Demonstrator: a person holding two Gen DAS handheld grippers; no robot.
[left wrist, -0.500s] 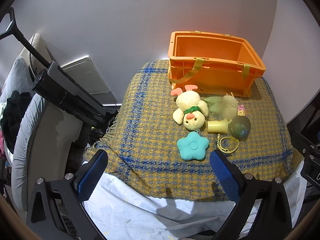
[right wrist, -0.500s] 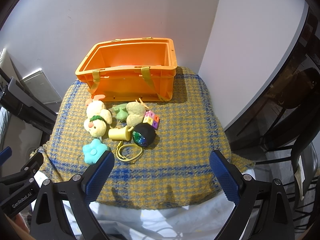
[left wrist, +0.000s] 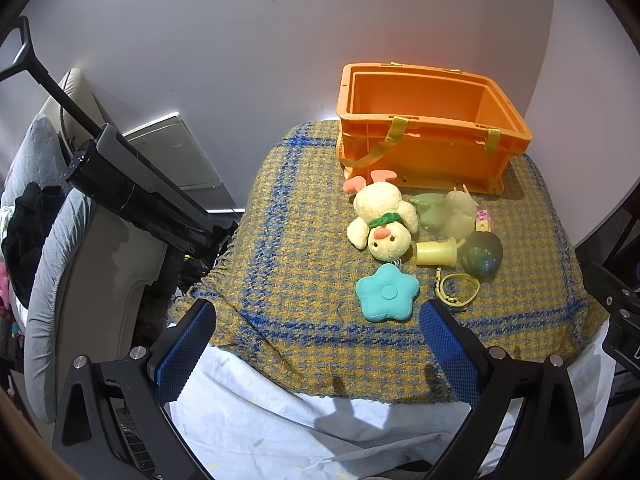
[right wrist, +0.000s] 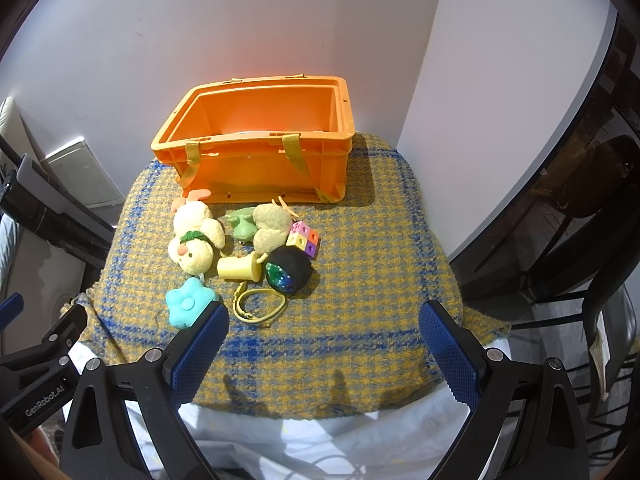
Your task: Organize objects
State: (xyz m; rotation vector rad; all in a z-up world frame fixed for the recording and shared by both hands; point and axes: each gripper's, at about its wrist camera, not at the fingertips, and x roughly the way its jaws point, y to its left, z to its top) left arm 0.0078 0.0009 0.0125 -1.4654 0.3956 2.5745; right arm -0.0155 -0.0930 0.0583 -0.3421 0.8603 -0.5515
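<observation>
Both wrist cameras look down and forward from off the near edge of the plaid-covered surface (left wrist: 304,240), toward the wall at 12 o'clock. The left view stands further left, the right further right. Both take in the orange crate (left wrist: 430,140) (right wrist: 260,152) and the toy cluster before it.

A lived-in home room: a yellow-and-blue checked woven blanket (right wrist: 360,280) covers the tabletop, plush toys lie by an orange plastic crate (right wrist: 260,160), and a grey cushioned chair (left wrist: 60,280) stands alongside.
</observation>
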